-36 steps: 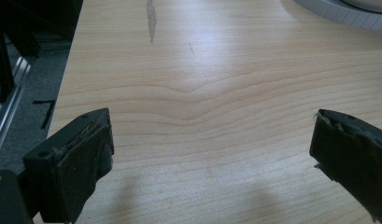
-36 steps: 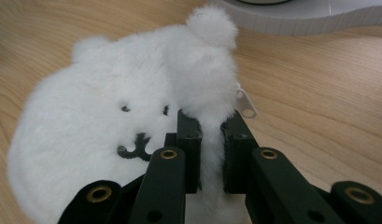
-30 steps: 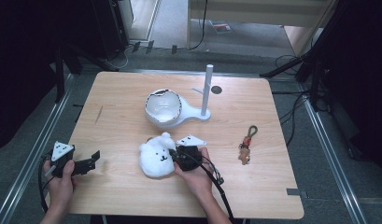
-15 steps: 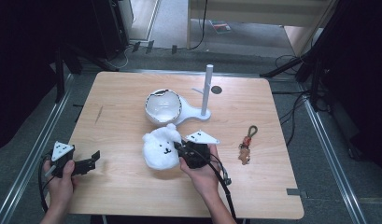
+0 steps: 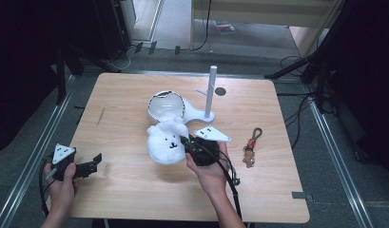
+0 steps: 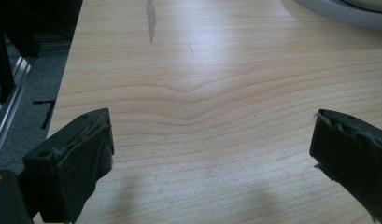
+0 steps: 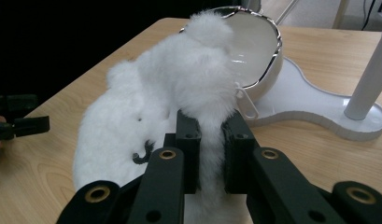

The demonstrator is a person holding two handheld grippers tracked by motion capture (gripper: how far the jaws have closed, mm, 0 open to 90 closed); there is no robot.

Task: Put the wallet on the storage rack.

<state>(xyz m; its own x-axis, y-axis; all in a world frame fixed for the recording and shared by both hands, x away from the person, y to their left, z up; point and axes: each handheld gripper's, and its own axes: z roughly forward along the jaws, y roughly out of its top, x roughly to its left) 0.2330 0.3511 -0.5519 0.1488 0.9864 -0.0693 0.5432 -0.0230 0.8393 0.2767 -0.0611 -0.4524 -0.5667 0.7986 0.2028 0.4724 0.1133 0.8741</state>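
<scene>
- Two grippers in play: the right gripper [image 5: 185, 141] pinches a fold of the white plush toy [image 5: 166, 141], which has slid up the table since a second ago, toward twelve o'clock.
- Its fur now touches the white bowl stand [image 5: 198, 113], so I'd guess the bowl is the goal.
- At eight o'clock the left gripper [image 5: 94, 162] idles, jaws spread over bare table [image 5: 135, 199].
- At three o'clock lies a keychain [image 5: 250, 148], untouched.

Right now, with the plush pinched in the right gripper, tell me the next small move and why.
Probably lift the white plush a little and carry it toward the white bowl. The right gripper is clamped on a fold of its fur, the bowl's opening sits just behind it, and the left gripper rests open, apart at the table's edge.
</scene>
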